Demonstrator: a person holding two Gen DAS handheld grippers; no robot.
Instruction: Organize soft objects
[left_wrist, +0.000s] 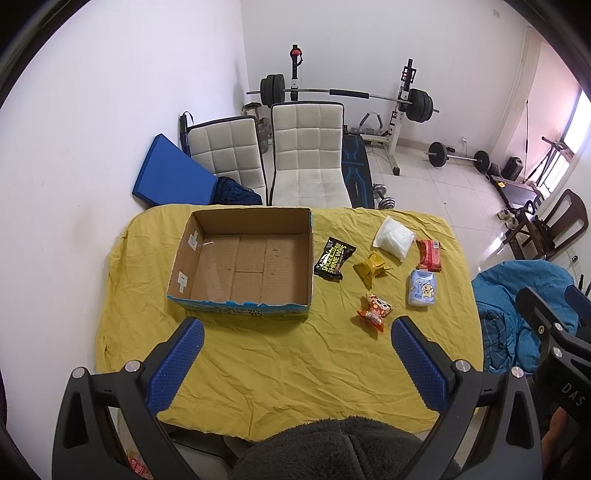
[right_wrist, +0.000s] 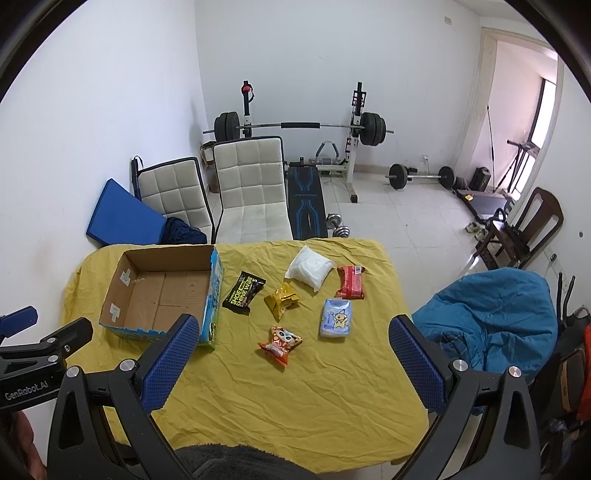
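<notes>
An empty open cardboard box (left_wrist: 243, 266) (right_wrist: 162, 295) sits at the left of the yellow-clothed table (left_wrist: 295, 369) (right_wrist: 303, 391). To its right lie several soft packets: a black pack (left_wrist: 333, 261) (right_wrist: 243, 292), a gold pack (left_wrist: 372, 269) (right_wrist: 282, 300), a white pouch (left_wrist: 393, 238) (right_wrist: 309, 272), a red pack (left_wrist: 429, 255) (right_wrist: 351, 282), a light blue tissue pack (left_wrist: 423, 288) (right_wrist: 336, 318) and an orange snack pack (left_wrist: 375, 312) (right_wrist: 280, 343). My left gripper (left_wrist: 297, 325) is open and empty above the near table. My right gripper (right_wrist: 293, 326) is open and empty, above the near table edge.
Two white padded chairs (left_wrist: 306, 155) (right_wrist: 251, 188) stand behind the table. A blue mat (left_wrist: 173, 173) leans on the wall. A weight bench and barbells (right_wrist: 303, 129) are at the back. A blue cloth-covered seat (right_wrist: 495, 314) is at the table's right.
</notes>
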